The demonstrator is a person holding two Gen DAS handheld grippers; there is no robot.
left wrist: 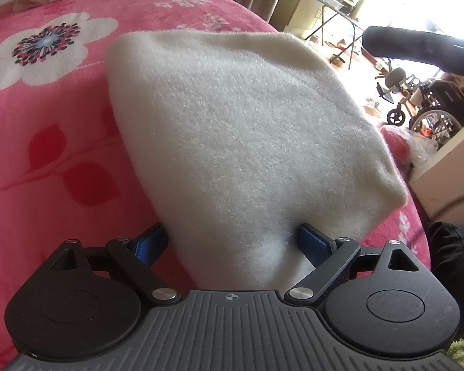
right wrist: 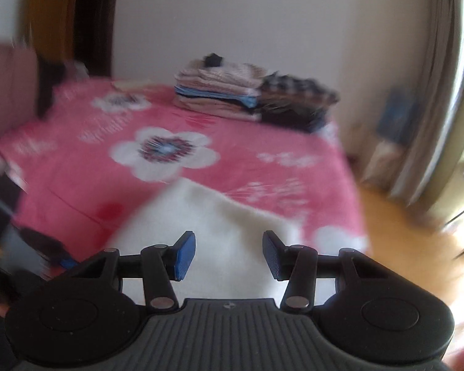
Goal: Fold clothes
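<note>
In the left wrist view, the left gripper (left wrist: 232, 241) stands wide, its blue pads (left wrist: 312, 241) either side of the near edge of a folded white garment (left wrist: 232, 117); whether they press on it I cannot tell. The garment is thick, fuzzy fleece, a soft rounded wedge lying on the pink flowered blanket (left wrist: 46, 160), near the bed's right edge. Its bulk could spring the fold open, or it could slide off that edge if dragged. In the blurred right wrist view, the right gripper (right wrist: 229, 255) hangs above the garment (right wrist: 225, 225) with jaws half apart and nothing between them. Far across the bed sit stacks of folded clothes (right wrist: 232, 92).
</note>
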